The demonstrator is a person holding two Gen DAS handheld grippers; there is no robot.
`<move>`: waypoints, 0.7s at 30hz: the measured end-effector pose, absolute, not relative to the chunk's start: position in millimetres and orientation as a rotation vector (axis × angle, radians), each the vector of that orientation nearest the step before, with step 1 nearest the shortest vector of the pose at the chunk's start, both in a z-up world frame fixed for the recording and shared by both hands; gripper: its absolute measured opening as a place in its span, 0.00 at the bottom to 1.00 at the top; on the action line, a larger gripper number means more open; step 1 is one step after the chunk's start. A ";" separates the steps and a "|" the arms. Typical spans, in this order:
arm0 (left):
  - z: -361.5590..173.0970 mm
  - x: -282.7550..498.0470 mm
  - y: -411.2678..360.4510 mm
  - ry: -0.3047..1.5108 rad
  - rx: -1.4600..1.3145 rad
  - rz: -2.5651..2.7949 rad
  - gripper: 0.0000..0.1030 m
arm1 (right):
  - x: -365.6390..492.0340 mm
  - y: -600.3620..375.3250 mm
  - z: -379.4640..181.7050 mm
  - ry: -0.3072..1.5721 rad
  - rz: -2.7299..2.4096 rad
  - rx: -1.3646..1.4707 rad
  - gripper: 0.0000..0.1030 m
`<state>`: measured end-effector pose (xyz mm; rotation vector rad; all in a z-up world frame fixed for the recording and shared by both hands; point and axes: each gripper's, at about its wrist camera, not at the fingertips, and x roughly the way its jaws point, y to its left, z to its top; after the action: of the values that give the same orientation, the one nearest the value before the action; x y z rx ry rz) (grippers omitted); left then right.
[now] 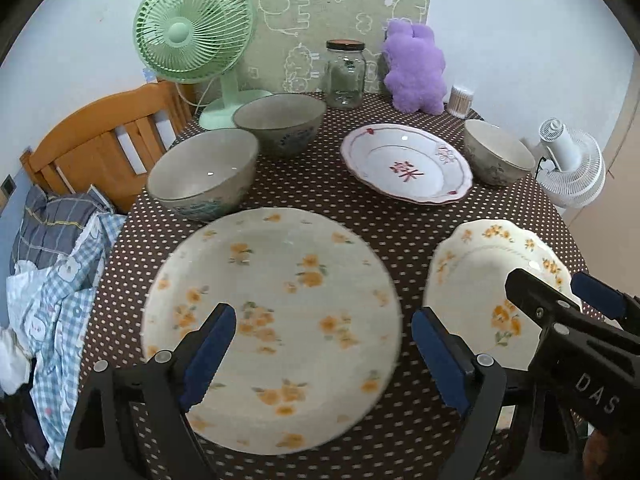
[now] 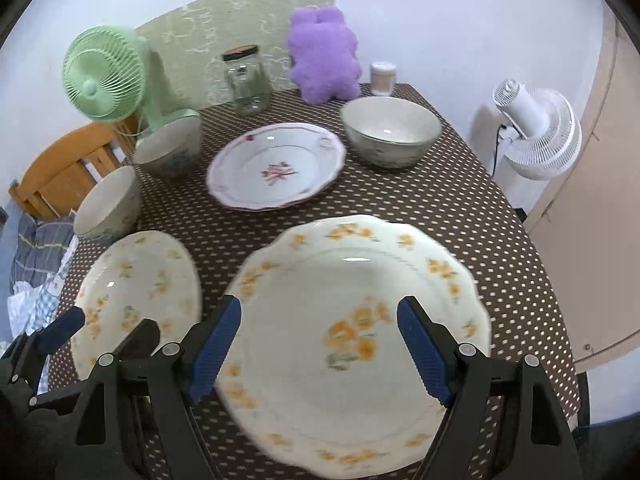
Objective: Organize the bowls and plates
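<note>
A large flat plate with orange flowers (image 1: pixel 280 264) lies near the table's front, and my left gripper (image 1: pixel 325 346) hangs open above it, its blue pads clear of the plate. Beside it to the right lies a scalloped orange-flower plate (image 2: pixel 352 272), over which my right gripper (image 2: pixel 320 340) hangs open and empty. The right wrist view shows the left gripper (image 2: pixel 106 326) at the lower left, over the flat plate (image 2: pixel 136 280). Farther back lies a white plate with a red pattern (image 2: pixel 276 166). Three bowls stand there: two at the left (image 1: pixel 204 172) (image 1: pixel 280 120), one at the right (image 2: pixel 390 130).
The table wears a brown polka-dot cloth (image 1: pixel 332 196). Along its back stand a green fan (image 1: pixel 192 28), a glass jar (image 1: pixel 346 76), a purple plush toy (image 1: pixel 416 68) and a cotton-swab tub (image 1: pixel 460 100). A wooden chair (image 1: pixel 100 148) with clothes stands at the left, a white fan (image 2: pixel 536 132) at the right.
</note>
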<state>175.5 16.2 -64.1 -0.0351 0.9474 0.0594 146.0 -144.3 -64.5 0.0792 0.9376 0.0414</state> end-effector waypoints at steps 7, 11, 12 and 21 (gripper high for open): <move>-65.0 172.5 60.1 0.944 -0.034 0.061 0.88 | 145.7 -98.9 -63.3 0.928 0.034 0.070 0.80; -70.4 173.1 83.1 0.955 -0.036 0.068 0.88 | 147.0 -75.3 -66.5 0.934 0.036 0.063 0.79; -72.4 173.5 88.1 0.960 -0.037 0.071 0.88 | 147.2 -69.9 -68.0 0.939 0.039 0.062 0.78; -93.7 181.7 119.2 1.016 -0.049 0.081 0.87 | 159.4 -36.2 -90.7 0.999 0.033 0.057 0.70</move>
<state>181.7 119.2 -93.7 -0.0488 1.0157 0.0806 159.4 -36.2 -90.7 0.0569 0.9989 0.0330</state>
